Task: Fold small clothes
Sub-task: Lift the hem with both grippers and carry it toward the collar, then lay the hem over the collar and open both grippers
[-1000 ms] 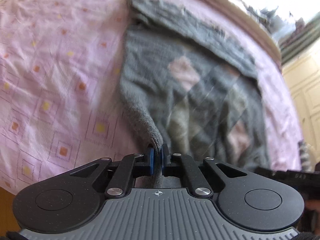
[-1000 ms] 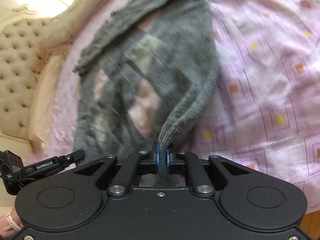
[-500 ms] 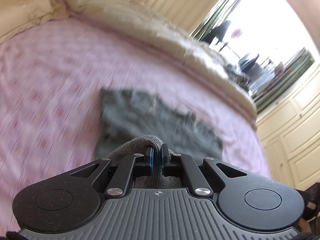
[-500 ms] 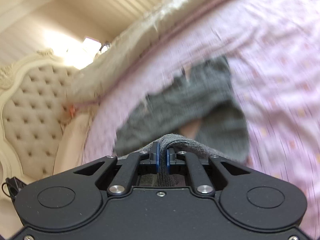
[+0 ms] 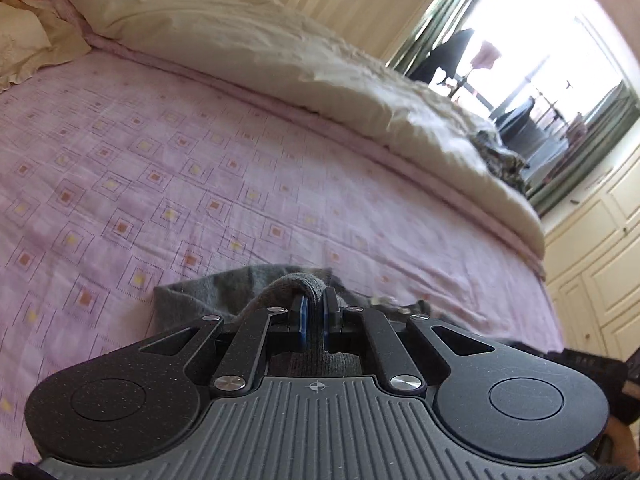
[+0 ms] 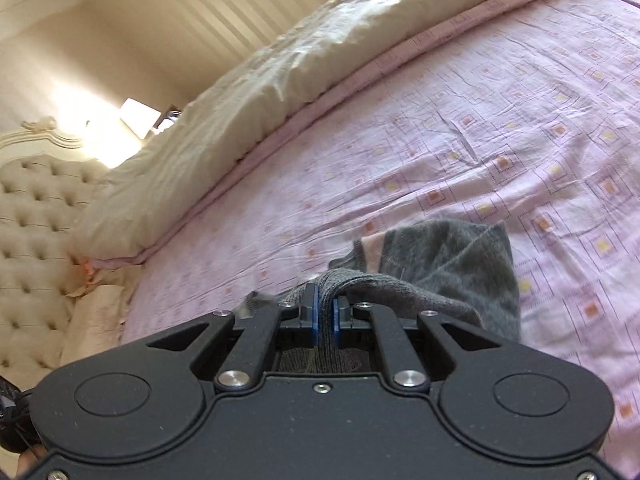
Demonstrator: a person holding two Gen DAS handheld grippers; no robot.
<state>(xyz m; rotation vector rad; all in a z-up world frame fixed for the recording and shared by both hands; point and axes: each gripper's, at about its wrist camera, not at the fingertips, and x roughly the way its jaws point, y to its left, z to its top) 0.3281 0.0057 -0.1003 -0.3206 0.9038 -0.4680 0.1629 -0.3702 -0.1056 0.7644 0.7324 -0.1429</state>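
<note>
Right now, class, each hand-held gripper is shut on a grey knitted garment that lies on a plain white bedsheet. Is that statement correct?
Not quite. The bedsheet is pink with small square motifs, not plain white, as both wrist views show. The rest holds: the left hand-held gripper and the right hand-held gripper are each shut on the grey knitted garment.

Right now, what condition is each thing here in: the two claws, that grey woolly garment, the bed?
Left gripper: shut on the grey sweater.
Right gripper: shut on the same sweater.
Grey sweater: partly folded, edge lifted, rest lying on the sheet.
Pink bedsheet: spread flat, lightly creased.
Cream duvet: bunched along the far side.
</note>
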